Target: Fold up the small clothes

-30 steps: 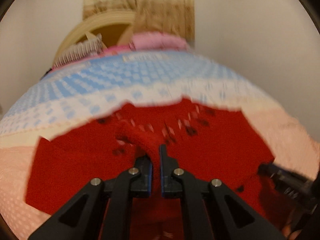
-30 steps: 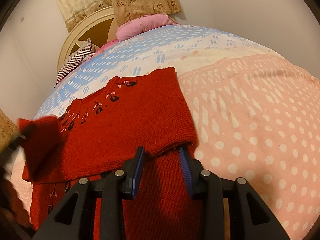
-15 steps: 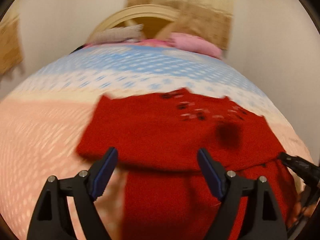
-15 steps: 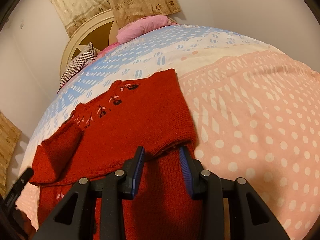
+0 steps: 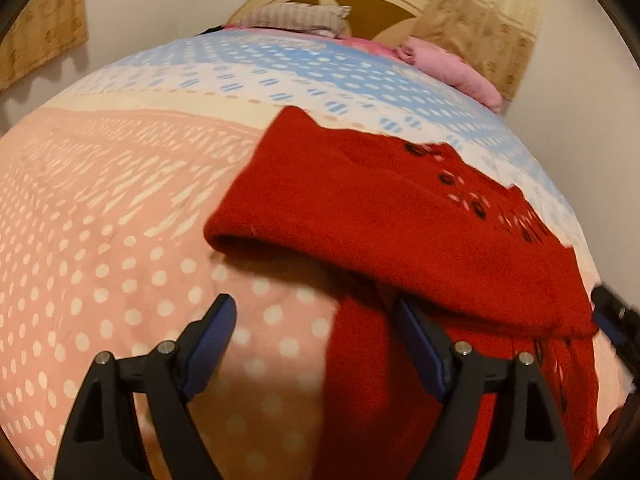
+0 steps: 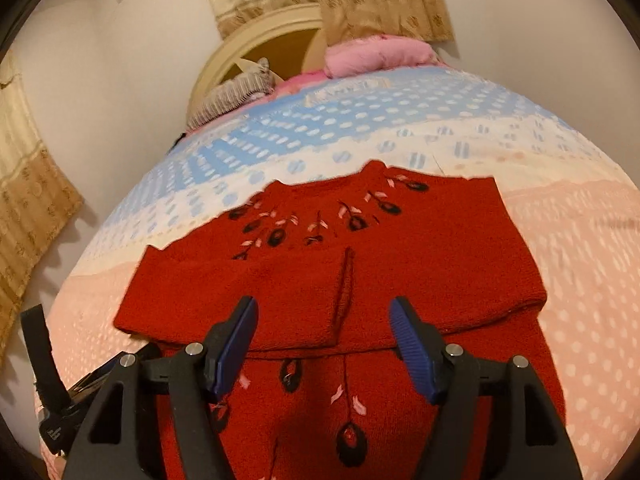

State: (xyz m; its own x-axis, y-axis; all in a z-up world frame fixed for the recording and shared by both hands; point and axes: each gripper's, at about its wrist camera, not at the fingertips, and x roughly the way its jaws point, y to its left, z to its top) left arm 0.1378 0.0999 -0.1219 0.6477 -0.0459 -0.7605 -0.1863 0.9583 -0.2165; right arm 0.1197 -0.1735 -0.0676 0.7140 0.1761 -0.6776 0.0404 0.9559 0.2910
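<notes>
Red knit sweater (image 6: 400, 264), sleeves folded across its embroidered chest, lies on the bed (image 5: 100, 208). Left claw (image 5: 316, 340) wide, empty; right claw (image 6: 324, 344) opening, gripping nothing. Only the right view shows the flower stitching clearly.

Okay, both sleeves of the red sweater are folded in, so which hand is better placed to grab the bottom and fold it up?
Probably right. The right gripper hangs centred over the red sweater's body, jaws opening, nothing between them. The left gripper sits open at the sweater's edge, half over the dotted bedspread.
</notes>
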